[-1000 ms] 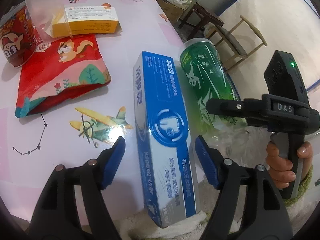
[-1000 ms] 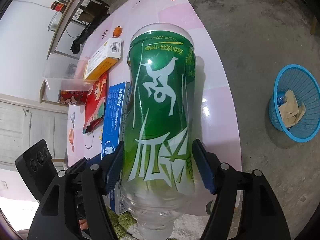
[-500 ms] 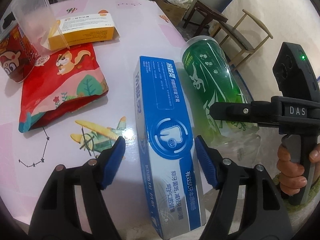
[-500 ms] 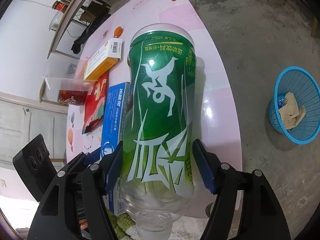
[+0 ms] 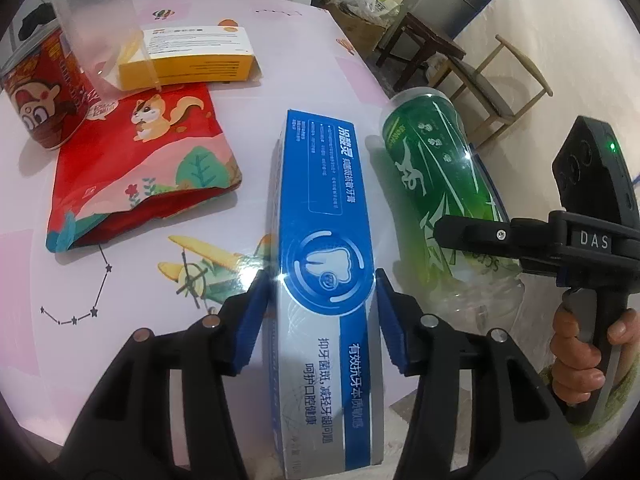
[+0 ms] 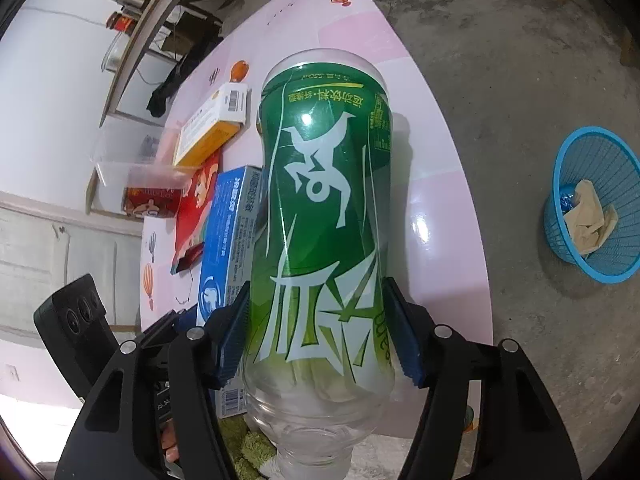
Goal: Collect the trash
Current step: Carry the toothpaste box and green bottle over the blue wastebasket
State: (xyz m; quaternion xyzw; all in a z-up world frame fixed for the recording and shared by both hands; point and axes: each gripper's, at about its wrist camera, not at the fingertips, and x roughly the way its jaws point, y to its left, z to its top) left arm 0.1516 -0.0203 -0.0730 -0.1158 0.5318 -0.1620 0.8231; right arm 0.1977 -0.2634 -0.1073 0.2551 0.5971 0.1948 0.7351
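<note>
Left tongs (image 5: 320, 320) have just closed against the toothpaste box (image 5: 324, 264)

Pink table (image 5: 304, 32); box (image 5: 324, 216), bottle (image 6: 324, 208), probably pouch (image 5: 140, 160)

Two wrist fisheyes, steeply downward, close over the table (image 5: 120, 360), sharing blue box (image 5: 324, 264)

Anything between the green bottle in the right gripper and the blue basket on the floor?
Nothing visible does. The green bottle lies near the table edge, and only bare concrete floor separates that edge from the blue basket.
</note>
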